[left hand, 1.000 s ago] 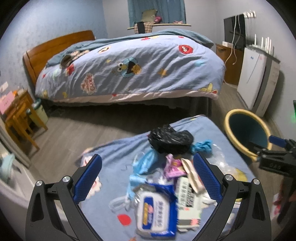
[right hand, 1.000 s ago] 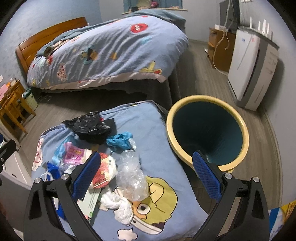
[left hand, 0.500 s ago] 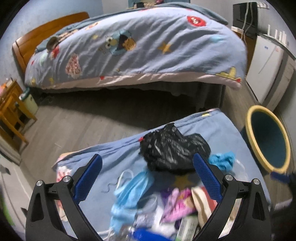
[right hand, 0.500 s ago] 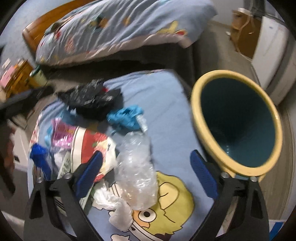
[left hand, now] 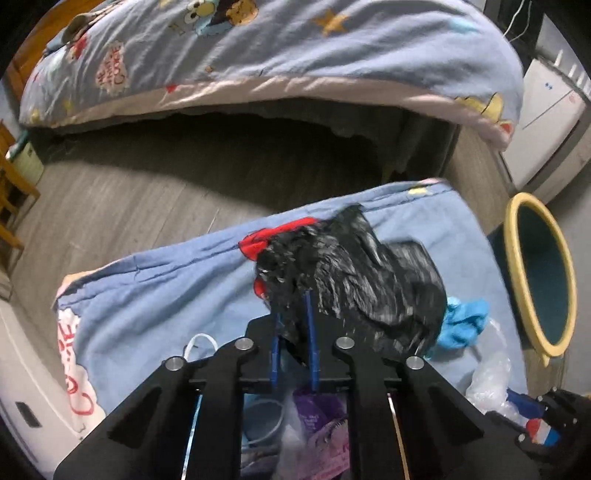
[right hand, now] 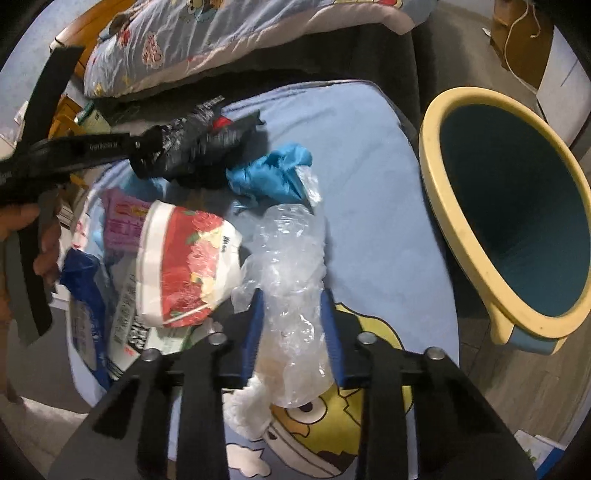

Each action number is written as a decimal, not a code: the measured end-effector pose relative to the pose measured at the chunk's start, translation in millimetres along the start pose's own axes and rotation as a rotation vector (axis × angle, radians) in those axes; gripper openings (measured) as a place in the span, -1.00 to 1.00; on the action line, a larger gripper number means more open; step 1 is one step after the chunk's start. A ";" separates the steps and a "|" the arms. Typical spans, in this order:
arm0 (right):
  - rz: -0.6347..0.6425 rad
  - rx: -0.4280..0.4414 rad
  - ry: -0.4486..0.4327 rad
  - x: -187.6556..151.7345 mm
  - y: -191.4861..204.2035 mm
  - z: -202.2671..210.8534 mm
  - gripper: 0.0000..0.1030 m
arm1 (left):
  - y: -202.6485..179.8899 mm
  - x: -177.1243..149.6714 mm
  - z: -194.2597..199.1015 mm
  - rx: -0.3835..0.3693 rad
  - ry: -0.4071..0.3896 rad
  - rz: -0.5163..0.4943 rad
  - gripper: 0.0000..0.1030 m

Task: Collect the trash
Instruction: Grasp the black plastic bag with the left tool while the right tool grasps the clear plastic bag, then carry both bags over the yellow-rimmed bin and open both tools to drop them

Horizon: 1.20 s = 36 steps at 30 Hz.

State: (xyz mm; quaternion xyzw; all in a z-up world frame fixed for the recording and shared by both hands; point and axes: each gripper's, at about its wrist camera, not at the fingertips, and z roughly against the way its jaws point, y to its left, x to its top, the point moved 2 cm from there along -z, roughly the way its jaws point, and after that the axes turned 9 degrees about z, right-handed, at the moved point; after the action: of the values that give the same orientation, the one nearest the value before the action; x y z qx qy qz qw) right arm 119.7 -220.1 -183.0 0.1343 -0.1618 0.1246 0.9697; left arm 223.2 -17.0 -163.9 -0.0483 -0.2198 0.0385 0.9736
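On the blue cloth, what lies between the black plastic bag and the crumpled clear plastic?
A crumpled blue glove lies between the black plastic bag and the clear plastic, touching both. The right wrist view shows it best.

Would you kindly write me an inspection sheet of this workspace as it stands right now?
Surface: low blue cartoon-print cloth surface, litter piled on its left part.
Job's things: crumpled black plastic bag; clear crinkled plastic wrap; open teal bin with yellow rim beside the surface.
Clutter: crumpled blue glove, red-and-white floral paper cup, purple snack wrapper, blue wipes pack.
Grippers: left gripper shut on the black bag; right gripper closed around the clear wrap.
Cables: white cord hanging by the far wall.
Surroundings: bed with blue cartoon duvet, grey wood floor, white appliance.
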 end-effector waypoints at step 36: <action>-0.415 -0.195 -0.257 2.3 -208.1 109.1 -0.44 | -255.3 -25.6 66.2 -0.348 -0.146 -0.262 -0.86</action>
State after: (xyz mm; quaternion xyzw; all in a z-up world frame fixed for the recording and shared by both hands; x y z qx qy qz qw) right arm 150.6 -446.6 -128.4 0.0849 -0.2639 -0.1110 0.9544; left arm 185.2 -267.8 -87.0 -0.1837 -0.2975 -0.1235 0.9287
